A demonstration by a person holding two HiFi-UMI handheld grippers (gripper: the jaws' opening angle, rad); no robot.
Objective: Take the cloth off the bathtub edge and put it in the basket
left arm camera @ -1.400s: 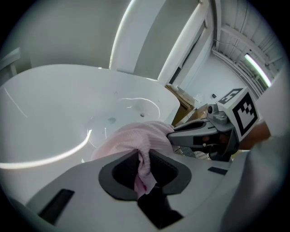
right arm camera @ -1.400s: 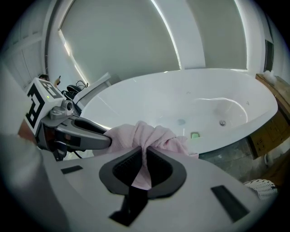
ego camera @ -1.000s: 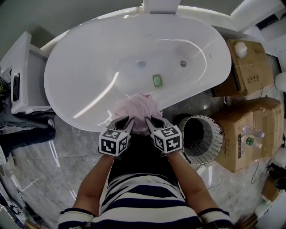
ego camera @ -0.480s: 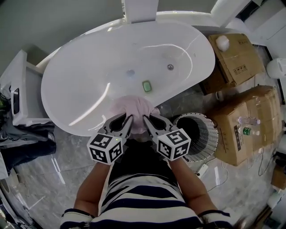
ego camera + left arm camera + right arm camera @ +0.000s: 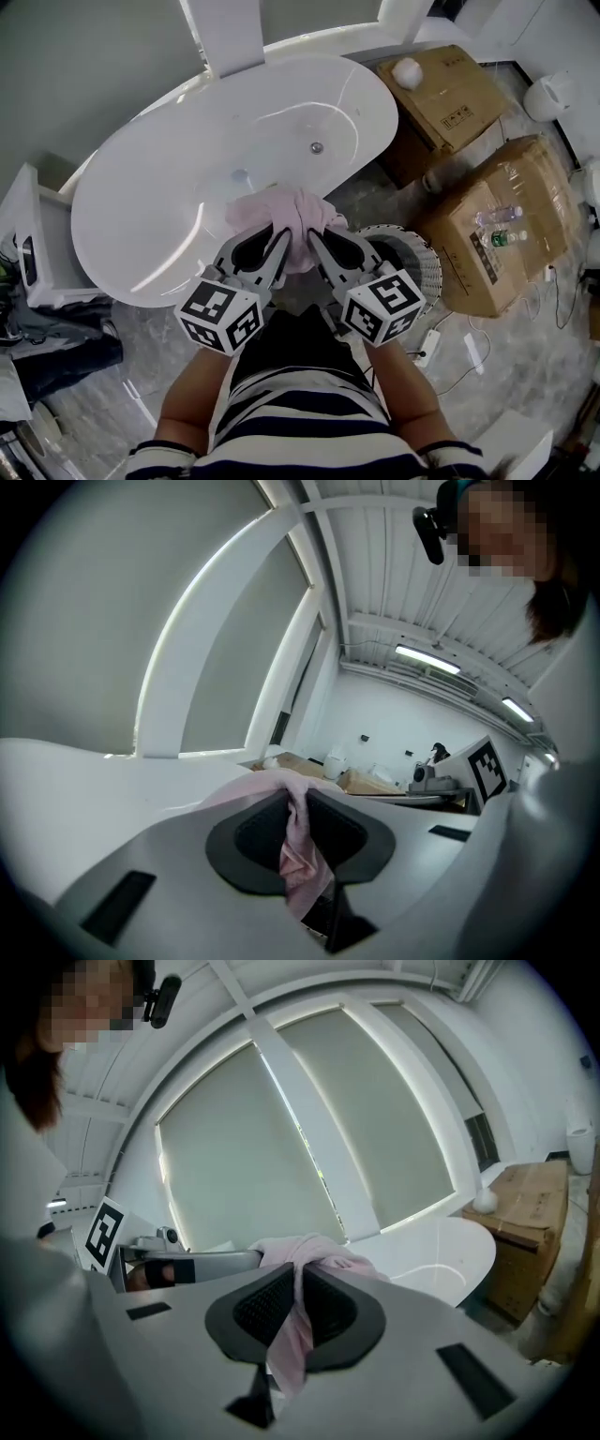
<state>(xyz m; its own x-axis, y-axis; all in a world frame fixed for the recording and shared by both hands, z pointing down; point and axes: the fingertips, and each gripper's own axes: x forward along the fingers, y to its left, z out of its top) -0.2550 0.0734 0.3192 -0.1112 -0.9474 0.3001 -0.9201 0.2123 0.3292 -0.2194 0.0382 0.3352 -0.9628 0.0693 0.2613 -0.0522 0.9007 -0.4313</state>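
A pink cloth (image 5: 281, 218) hangs bunched in the air over the near rim of the white bathtub (image 5: 141, 197). My left gripper (image 5: 277, 238) is shut on its left part, and the cloth (image 5: 298, 850) shows pinched between the dark pads. My right gripper (image 5: 315, 238) is shut on its right part, with the cloth (image 5: 292, 1321) running down between the pads. Both grippers sit side by side and close together. The white woven basket (image 5: 424, 264) stands on the floor just right of the right gripper, partly hidden behind it.
Cardboard boxes (image 5: 497, 234) stand right of the basket, another box (image 5: 441, 89) beyond them. A white cabinet (image 5: 33, 244) is at the tub's left end. A cable and plug (image 5: 427, 352) lie on the marble floor.
Both grippers have risen together with the pink cloth, lifting it off the tub's edge. The view has swung, so the tub now lies more to the left.
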